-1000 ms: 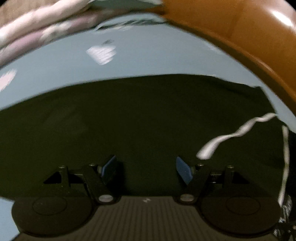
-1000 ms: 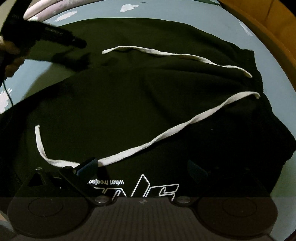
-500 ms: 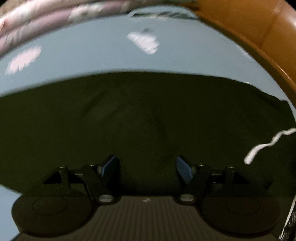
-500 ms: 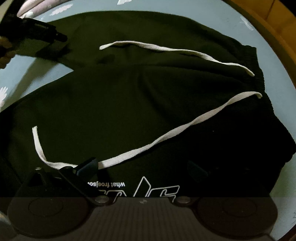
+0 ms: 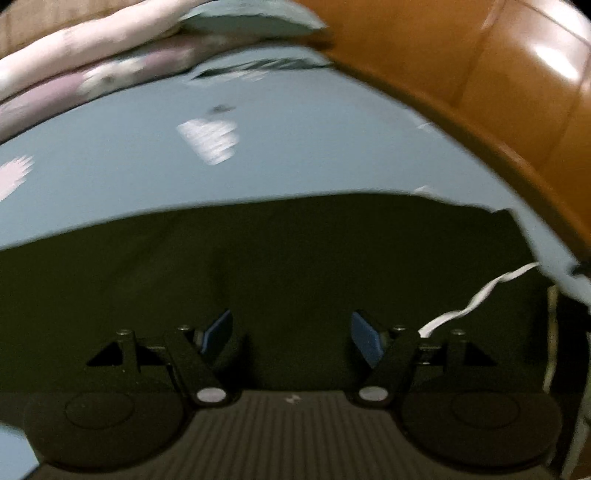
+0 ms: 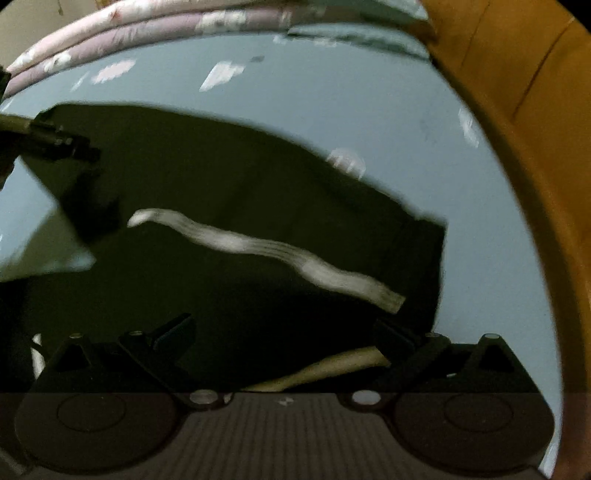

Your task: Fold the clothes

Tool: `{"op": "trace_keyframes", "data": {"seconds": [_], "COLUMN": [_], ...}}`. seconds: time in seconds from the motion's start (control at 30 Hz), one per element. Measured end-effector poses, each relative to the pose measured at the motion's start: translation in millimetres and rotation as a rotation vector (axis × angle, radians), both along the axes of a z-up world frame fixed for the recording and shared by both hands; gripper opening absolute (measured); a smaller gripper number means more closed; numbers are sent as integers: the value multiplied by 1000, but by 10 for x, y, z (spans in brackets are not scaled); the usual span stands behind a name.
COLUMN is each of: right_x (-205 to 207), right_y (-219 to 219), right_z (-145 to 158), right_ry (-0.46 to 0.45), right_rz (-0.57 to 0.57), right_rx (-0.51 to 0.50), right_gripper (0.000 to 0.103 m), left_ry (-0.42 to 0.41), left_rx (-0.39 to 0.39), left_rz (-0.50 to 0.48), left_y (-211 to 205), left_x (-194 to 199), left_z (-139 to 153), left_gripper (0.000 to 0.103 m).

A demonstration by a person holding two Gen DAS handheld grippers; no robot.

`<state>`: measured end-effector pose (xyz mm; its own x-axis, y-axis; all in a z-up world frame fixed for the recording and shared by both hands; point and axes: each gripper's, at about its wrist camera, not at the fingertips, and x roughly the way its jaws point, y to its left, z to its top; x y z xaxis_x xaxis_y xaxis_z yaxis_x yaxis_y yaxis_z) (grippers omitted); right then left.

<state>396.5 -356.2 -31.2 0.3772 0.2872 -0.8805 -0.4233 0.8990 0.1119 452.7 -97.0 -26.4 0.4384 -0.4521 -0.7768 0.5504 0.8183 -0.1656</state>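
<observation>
A pale blue bed sheet [image 6: 303, 110] with white cloud prints spreads below a brown padded headboard [image 6: 535, 122], pink floral bedding [image 6: 122, 26] folded at its far edge. On the sheet lies a black garment [image 6: 229, 192], a white drawstring [image 6: 266, 251] trailing across it. The left gripper [image 5: 291, 332] hangs over the dark fabric, blue-padded jaws apart and empty. The right gripper [image 6: 288, 336] is likewise spread above the cloth.

Bare sheet [image 5: 314, 147] beyond garment [image 5: 295, 258]; headboard [image 5: 498, 92] rightward
</observation>
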Motion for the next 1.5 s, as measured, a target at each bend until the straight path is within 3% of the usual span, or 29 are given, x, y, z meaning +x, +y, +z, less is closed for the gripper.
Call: {"op": "trace_keyframes", "data": {"seconds": [0.07, 0.2, 0.47, 0.6, 0.73, 0.83, 0.97, 1.03, 1.17, 1.27, 1.33, 1.5], "right_x": [217, 652, 1134, 1346, 1306, 1294, 1318, 1335, 1374, 1427, 1447, 1559], "right_y": [-74, -222, -338, -383, -416, -550, -769, -878, -1005, -1070, -1149, -1502], "right_z": [21, 63, -262, -446, -252, -66, 53, 49, -26, -93, -117, -201], "right_ry": [-22, -65, -36, -14, -23, -50, -79, -83, -80, -63, -60, -7], "right_rz": [8, 24, 46, 57, 80, 70, 46, 32, 24, 28, 34, -31], "right_rx": [18, 53, 122, 156, 163, 167, 150, 153, 168, 187, 187, 270], "right_gripper": [100, 84, 84, 83, 83, 83, 83, 83, 83, 79, 77, 68], "left_ry": [6, 46, 139, 134, 134, 78, -9, -46, -97, -65, -47, 5], "left_rx": [-43, -92, -55, -31, -5, -3, 19, 37, 73, 113, 152, 56], "left_rz": [-39, -94, -109, -130, -159, -199, -300, -376, -552, -684, -722, -815], "left_y": [-211, -666, -1096, -1136, -1205, -1281, -1534, -1743, -2185, -2453, -2598, -2686], "left_x": [64, 141, 288, 282, 336, 425, 653, 783, 1028, 1166, 1240, 1227], "left_z": [13, -92, -495, -536, -441, -277, -90, -58, -81, -179, -273, -274], "left_gripper": [70, 62, 62, 61, 57, 55, 51, 40, 39, 39, 38, 38]}}
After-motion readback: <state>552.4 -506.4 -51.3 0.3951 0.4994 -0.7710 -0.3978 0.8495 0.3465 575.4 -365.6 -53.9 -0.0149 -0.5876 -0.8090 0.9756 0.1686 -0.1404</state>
